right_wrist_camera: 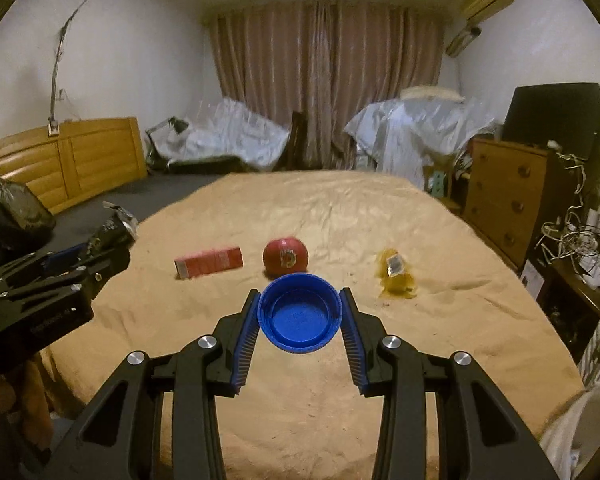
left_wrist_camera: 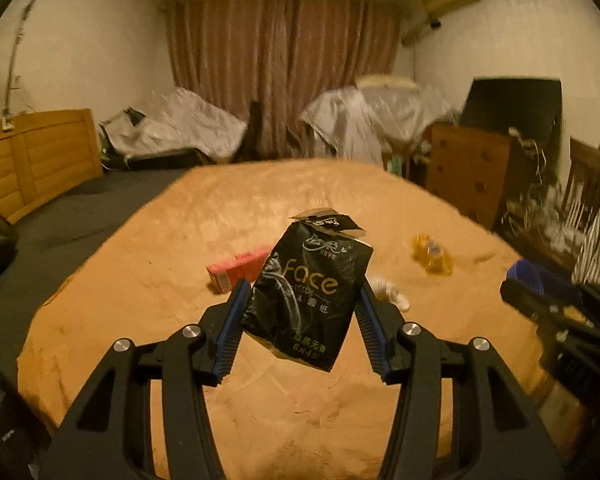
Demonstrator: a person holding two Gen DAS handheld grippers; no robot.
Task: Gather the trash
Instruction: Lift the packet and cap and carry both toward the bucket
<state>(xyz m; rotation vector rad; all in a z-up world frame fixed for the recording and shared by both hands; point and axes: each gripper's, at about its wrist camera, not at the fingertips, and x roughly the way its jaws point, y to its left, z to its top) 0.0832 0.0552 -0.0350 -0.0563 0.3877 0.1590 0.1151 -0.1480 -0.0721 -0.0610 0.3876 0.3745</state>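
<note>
Two grippers are up over a bed (right_wrist_camera: 300, 400) covered in a tan blanket, each holding one piece of trash. The left gripper (left_wrist_camera: 302, 292) has its jaws pinching a black tissue pack (left_wrist_camera: 306, 294) marked "Face", torn open at the top and held clear of the blanket, tilted a little. The right gripper (right_wrist_camera: 300, 308) has its jaws pinching a blue cap (right_wrist_camera: 300, 312) by its rim, hollow side toward the camera, also off the bed.

Three more bits lie on the blanket beyond the jaws. A red box (right_wrist_camera: 209, 266) lies on its side to the left. A red ball (right_wrist_camera: 285, 256) sits just right of it in the right wrist view, directly behind the cap. A yellow wrapper (right_wrist_camera: 396, 276) lies crumpled further right, well apart from the ball. In the left wrist view a pale crumpled scrap (left_wrist_camera: 392, 294) shows beside the right finger, too blurred to name.

At the left edge of the right wrist view the left gripper (right_wrist_camera: 100, 252) appears from the side with the pack in it, and a black bag (right_wrist_camera: 16, 212) sits behind it. Curtains (right_wrist_camera: 328, 84) hang at the far wall, and a wooden dresser (right_wrist_camera: 504, 196) stands right of the bed.
</note>
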